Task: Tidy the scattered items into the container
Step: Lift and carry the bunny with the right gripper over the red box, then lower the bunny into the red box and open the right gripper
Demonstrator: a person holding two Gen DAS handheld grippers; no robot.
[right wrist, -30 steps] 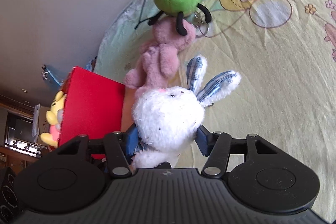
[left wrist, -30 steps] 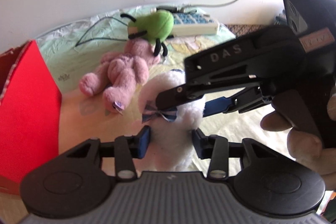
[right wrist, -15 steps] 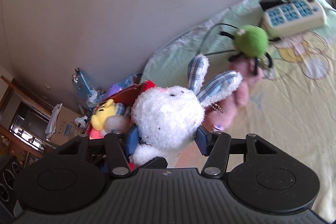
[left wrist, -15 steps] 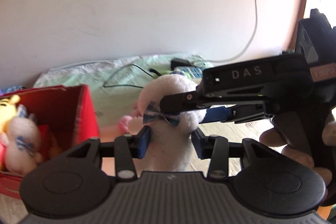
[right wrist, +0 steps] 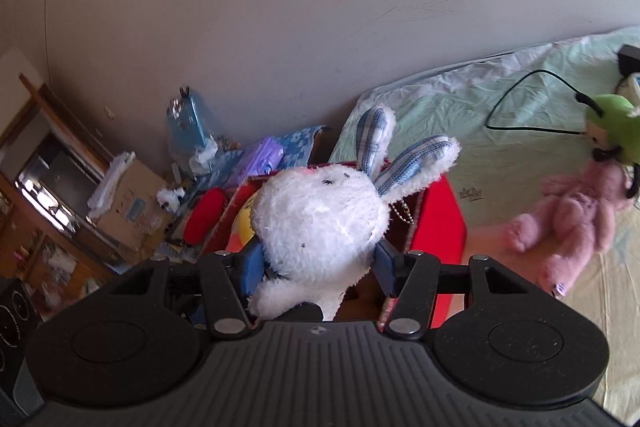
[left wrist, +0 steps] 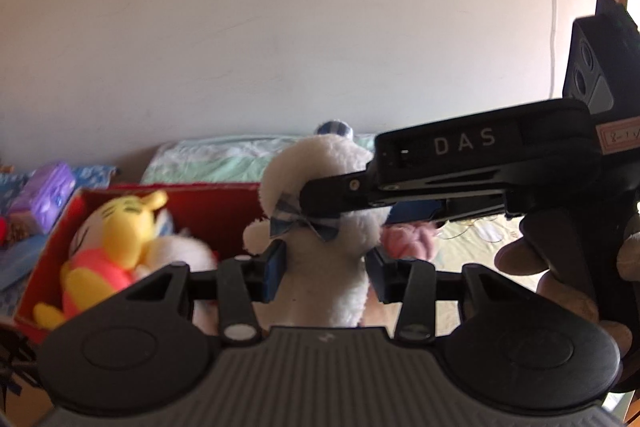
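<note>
both grippers are clamped on the same toy right now. the left gripper [left wrist: 324,269] has its blue pads pressed into the body of the white plush bunny [left wrist: 326,227], just under the little checked bow, and the right gripper [right wrist: 318,263] squeezes its fluffy head, the 2 checked ears sticking up past the pads. so it's a 2-handed carry, bunny held up in the air with nothing under it.

the red box [left wrist: 224,205] sits just behind and below the bunny, mostly off to the left in the left wrist view, and it already has a yellow plush [left wrist: 112,231] in it plus something white i can't make out. my read: this is the transport step, pickup done, drop not yet.

next move as i see it: get the bunny over the open top, lower a bit, then let go with both grippers so it doesn't dangle from 1 side or catch on the box wall.

still out on the bed sheet [right wrist: 440,107]: a pink teddy [right wrist: 568,223] and a green plush [right wrist: 616,131] touching its head.
</note>
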